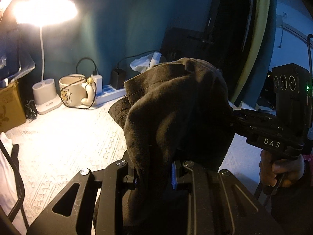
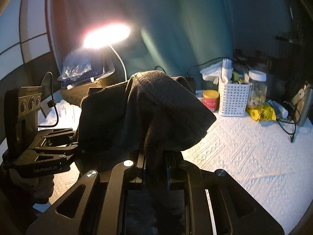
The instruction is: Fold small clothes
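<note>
A dark brown small garment (image 1: 172, 105) is held up in the air above the white textured table cover (image 1: 64, 143). My left gripper (image 1: 154, 176) is shut on its lower edge, and the cloth bunches over the fingers. My right gripper (image 2: 156, 168) is shut on another part of the same garment (image 2: 144, 105), which drapes over its fingers too. In the left wrist view the right gripper (image 1: 232, 115) comes in from the right with its tip buried in the cloth. In the right wrist view the left gripper (image 2: 75, 143) comes in from the left into the cloth.
A lit desk lamp (image 1: 45, 9) with a white base (image 1: 46, 98), a cream mug (image 1: 75, 90), a power strip (image 1: 109, 95) and a cardboard box (image 1: 10, 105) stand at the back left. A white basket (image 2: 233, 98), a jar (image 2: 257, 90), a red tin (image 2: 210, 99) and cables stand at the back right.
</note>
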A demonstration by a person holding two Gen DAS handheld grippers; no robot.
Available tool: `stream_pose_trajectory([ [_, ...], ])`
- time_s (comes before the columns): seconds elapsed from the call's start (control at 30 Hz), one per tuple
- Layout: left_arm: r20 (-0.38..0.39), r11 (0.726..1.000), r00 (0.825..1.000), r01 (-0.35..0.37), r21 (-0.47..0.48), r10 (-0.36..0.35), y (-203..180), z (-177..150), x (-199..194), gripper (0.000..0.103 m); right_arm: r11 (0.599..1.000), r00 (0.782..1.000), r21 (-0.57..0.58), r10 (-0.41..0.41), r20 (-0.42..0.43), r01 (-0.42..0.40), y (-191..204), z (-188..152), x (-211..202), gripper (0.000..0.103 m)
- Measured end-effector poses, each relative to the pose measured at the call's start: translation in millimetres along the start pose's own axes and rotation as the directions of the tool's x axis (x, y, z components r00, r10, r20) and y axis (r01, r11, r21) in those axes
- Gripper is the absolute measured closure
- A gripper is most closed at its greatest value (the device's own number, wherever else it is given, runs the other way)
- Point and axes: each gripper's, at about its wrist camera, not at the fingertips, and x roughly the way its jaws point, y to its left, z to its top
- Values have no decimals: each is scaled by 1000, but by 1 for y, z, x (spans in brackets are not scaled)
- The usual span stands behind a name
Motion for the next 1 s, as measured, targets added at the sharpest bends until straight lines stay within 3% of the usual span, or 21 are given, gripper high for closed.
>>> stream_pose_trajectory([
  [0.47, 105, 999, 994, -3, 37, -1, -21, -3, -50, 81, 996, 996, -85, -2, 85, 9, 34, 9, -50, 87],
  [1.0, 251, 996, 968, -26, 83, 4, -43, -8, -121, 81, 986, 975, -167, 20, 223, 18, 81, 21, -112, 88],
])
